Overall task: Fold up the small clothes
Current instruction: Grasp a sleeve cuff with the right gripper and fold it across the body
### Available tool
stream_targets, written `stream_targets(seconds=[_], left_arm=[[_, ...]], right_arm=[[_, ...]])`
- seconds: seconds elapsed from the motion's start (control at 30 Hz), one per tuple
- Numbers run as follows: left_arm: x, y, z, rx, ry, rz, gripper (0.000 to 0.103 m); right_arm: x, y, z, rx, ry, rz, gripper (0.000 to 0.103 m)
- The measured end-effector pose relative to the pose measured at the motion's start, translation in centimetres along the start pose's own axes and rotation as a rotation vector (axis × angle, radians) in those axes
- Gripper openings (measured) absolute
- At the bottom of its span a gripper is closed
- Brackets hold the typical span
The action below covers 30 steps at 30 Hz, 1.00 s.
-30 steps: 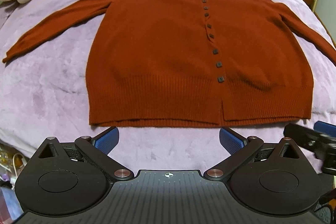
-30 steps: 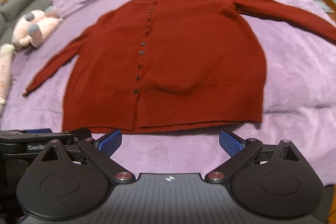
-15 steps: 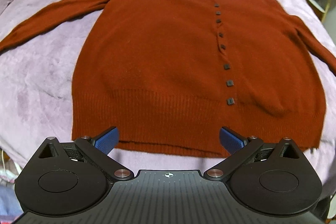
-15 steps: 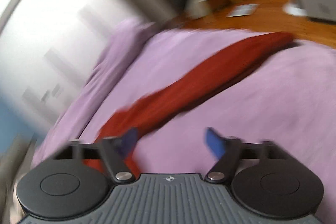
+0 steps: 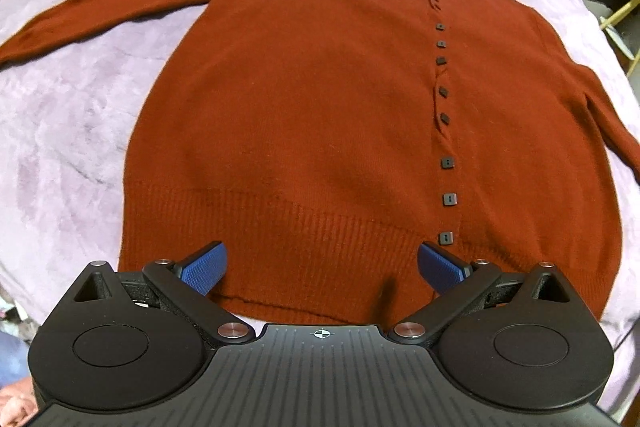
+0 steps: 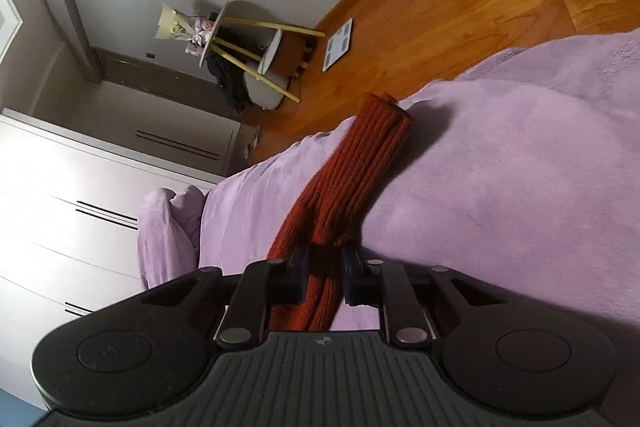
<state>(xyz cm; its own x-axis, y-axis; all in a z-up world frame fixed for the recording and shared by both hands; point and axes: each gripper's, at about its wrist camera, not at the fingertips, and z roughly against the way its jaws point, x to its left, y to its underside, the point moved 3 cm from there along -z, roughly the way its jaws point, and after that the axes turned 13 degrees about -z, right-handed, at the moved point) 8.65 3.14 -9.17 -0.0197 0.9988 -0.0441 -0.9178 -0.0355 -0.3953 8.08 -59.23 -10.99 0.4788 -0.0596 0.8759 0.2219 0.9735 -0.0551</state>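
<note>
Rust cardigan (image 5: 320,115): flat on my bed (image 5: 68,147), unfolded.
Right hand-held gripper (image 6: 325,267): just closing, clamped on sleeve (image 6: 360,163) (12 o'clock).
Left hand-held gripper (image 5: 320,267): apart, empty.
Left: every fold.

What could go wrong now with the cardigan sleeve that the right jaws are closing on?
1. The right gripper pinches the sleeve well short of its cuff, so the free end may flop during the fold.
2. The sleeve bunches between the jaws, which have just been closing; creases may follow.
3. The left gripper hangs open, so the cardigan body may drag.
</note>
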Motion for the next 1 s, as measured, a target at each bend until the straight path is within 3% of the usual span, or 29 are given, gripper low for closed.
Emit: stream_targets(seconds=[0.1,0.13,0.2,0.3,0.37,0.4,0.47,0.57,0.63,0.73,0.8,0.87,0.93,1.0], left_arm=[[0.4,0.0,0.2,-0.005,0.026,0.011,0.103],[0.4,0.0,0.2,-0.006,0.032,0.016,0.103],[0.6,-0.1,0.1,-0.005,0.043,0.021,0.103],[0.6,-0.1,0.0,-0.002,0.055,0.013,0.103],[0.5,-0.3,0.1,-0.01,0.057,0.003,0.103],[0.5,-0.4,0.2,-0.018,0.059,-0.001,0.103],[0.6,-0.7,0.5,-0.041,0.078,-0.005,0.102],[1.1,-1.5,0.8,-0.075,0.157,0.002,0.102],[1.3,-2.5,1.0,-0.108,0.21,-0.001,0.101],[1.1,-4.6,1.8,-0.19,0.286,-0.023,0.101],[0.6,-6.3,2.3,-0.262,0.341,-0.038,0.101],[0.2,-8.3,1.9,-0.309,0.413,-0.049,0.101],[0.0,-10.2,0.6,-0.31,0.479,-0.031,0.101],[0.1,-12.0,-1.3,-0.287,0.53,0.009,0.1]], right_arm=[[0.5,-0.5,0.0,-0.003,-0.056,-0.07,0.049],[0.6,-0.6,0.1,-0.008,-0.07,-0.072,0.054],[0.7,-0.1,0.8,-0.023,-0.069,-0.038,0.054],[1.3,0.5,0.2,-0.037,-0.011,0.046,0.045],[1.8,0.4,-0.4,-0.044,0.026,0.067,0.032],[2.0,0.1,-0.7,-0.046,0.04,0.063,0.012],[2.5,0.0,-1.4,-0.037,0.082,0.094,0.007],[7.0,2.6,-2.2,-0.091,0.225,0.454,0.007],[11.0,6.2,-2.0,-0.085,0.16,0.668,0.007],[16.5,14.8,-1.0,0.073,-0.072,0.911,0.007],[18.3,22.4,0.2,0.268,-0.245,1.068,0.007],[18.0,28.5,1.2,0.45,-0.359,1.152,0.015],[16.1,33.1,1.5,0.555,-0.377,1.183,0.037],[13.6,35.3,1.1,0.599,-0.315,1.156,0.038]])
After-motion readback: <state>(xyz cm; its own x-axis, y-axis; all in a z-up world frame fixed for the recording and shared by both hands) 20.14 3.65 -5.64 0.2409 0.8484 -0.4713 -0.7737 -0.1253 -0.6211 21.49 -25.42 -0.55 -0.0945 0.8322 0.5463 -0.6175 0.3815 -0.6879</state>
